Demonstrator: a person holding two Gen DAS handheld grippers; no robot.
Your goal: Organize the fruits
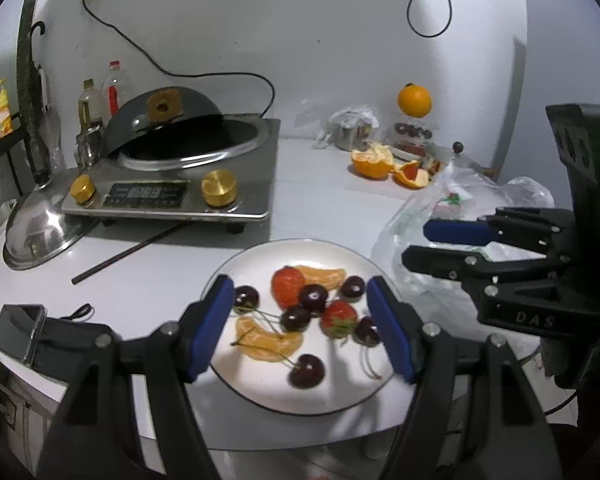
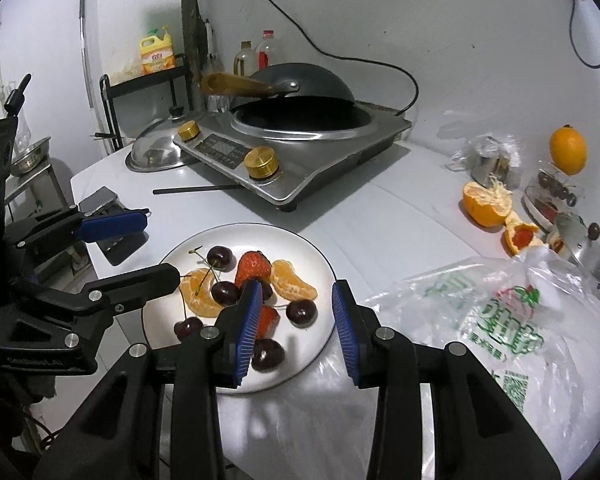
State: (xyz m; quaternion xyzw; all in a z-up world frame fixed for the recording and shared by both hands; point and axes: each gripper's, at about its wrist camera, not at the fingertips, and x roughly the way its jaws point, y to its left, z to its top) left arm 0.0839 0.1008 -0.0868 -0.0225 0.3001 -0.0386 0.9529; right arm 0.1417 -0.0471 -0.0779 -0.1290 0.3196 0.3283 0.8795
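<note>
Both grippers hang over the white plate [image 1: 236, 264] near the front edge of the tabletop [image 1: 320, 208], and neither carries anything. On the left side, the left gripper [image 1: 300, 328] has its blue-padded jaws spread wide, with nothing pressed between them; the fruit seen between them lies on the plate beyond. On that plate lie several dark cherries [image 1: 306, 370] with stems, two strawberries [image 1: 288, 286] and two peeled orange segments [image 1: 268, 344], all loose and close together in the middle.

Farther back on the left stands a steel induction cooker [image 1: 168, 196] with two brass knobs and a dark wok tilted on top; a steel lid [image 1: 40, 232] rests just beside it and a dark chopstick [image 1: 128, 250] lies in front.

To the right of the plate, the right gripper [image 2: 296, 328] has its jaws set narrowly apart, empty, over the plate's right rim. Beside it a crumpled clear plastic bag [image 2: 480, 320] touches the plate's edge. Behind the bag sit a half-peeled orange [image 2: 486, 204] and peel scraps, and a whole orange [image 2: 568, 150] perches on a container near the wall.
</note>
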